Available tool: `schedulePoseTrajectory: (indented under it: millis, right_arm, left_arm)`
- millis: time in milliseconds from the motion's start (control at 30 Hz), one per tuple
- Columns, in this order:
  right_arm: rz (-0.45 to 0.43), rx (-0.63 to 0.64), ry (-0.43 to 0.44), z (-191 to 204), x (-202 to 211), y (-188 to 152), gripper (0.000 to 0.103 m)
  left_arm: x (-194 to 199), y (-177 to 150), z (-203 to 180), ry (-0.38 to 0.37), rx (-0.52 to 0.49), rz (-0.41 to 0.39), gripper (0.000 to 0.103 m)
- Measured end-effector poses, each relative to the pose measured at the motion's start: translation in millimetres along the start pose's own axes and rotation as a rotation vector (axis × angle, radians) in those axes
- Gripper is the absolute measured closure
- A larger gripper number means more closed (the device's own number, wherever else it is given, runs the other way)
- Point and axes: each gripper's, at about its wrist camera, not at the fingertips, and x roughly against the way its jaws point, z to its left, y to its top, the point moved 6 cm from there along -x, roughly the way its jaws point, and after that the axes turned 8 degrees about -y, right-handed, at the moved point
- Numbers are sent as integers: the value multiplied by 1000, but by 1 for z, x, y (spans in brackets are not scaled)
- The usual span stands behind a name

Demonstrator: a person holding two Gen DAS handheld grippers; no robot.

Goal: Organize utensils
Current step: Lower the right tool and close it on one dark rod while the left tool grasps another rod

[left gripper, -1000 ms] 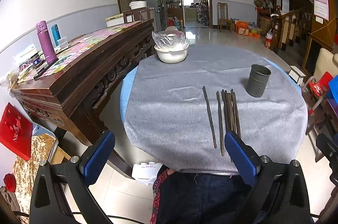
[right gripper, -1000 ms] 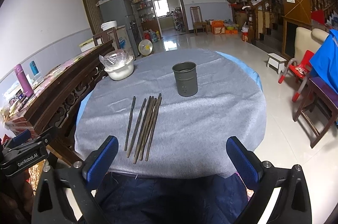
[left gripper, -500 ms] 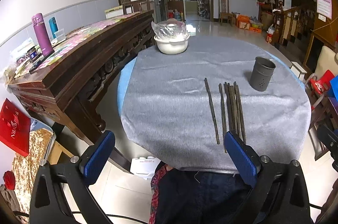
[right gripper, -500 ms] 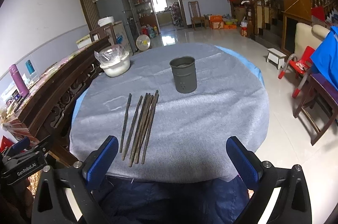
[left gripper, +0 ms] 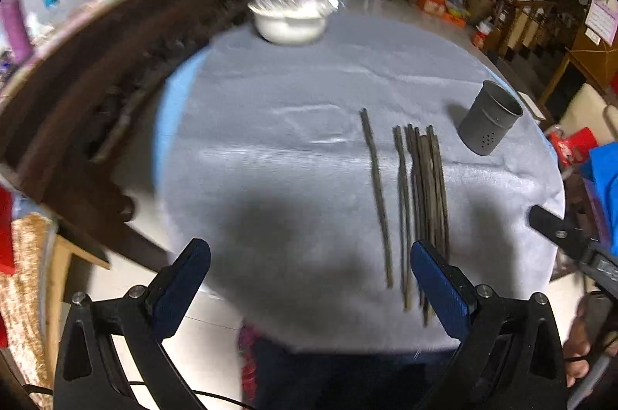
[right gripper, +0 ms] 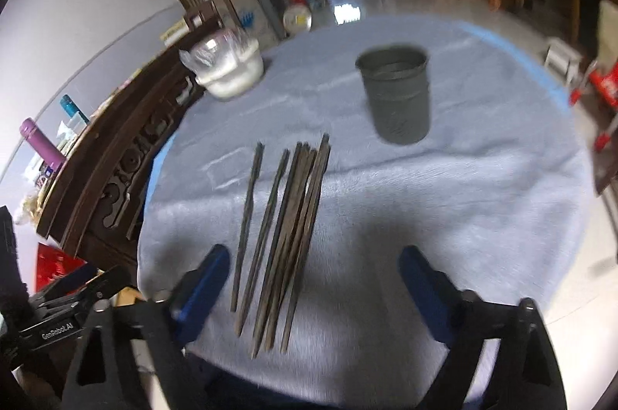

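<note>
Several dark chopsticks [left gripper: 423, 193] lie side by side on the grey tablecloth [left gripper: 270, 147]; they also show in the right wrist view [right gripper: 289, 228]. One chopstick [left gripper: 376, 191] lies apart to their left. A grey perforated metal holder cup [left gripper: 488, 122] stands upright at the far right of them, seen also in the right wrist view [right gripper: 396, 93]. My left gripper [left gripper: 309, 290] is open and empty over the table's near edge, its right finger just at the chopsticks' near ends. My right gripper [right gripper: 313, 290] is open and empty, with the chopsticks' near ends between its fingers.
A white bowl covered in plastic film [left gripper: 289, 12] stands at the table's far side. A dark carved wooden sideboard [left gripper: 96, 74] with bottles runs along the left. Chairs and clutter stand to the right. The right gripper's body [left gripper: 571, 247] shows at the left view's right edge.
Both grippers have moved forward and down toward the table. The chopsticks and cup look larger and nearer. Both stay open. The objects on the table have not moved.
</note>
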Motion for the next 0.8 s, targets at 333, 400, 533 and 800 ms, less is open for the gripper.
schedulePoseTrajectory:
  millis: [333, 400, 533, 800]
  right_arm:
    - [277, -151, 153, 1, -105, 16, 63]
    - [299, -150, 149, 5, -112, 14, 66]
    - [324, -145, 134, 5, -128, 10, 72]
    - [313, -92, 66, 8, -133, 11, 84]
  left_arm:
    - [-101, 30, -22, -144, 62, 233, 34]
    - [-112, 26, -29, -171, 64, 270, 40]
    - [-127, 18, -34, -195, 79, 329, 67]
    - [-137, 16, -39, -202, 64, 334, 81]
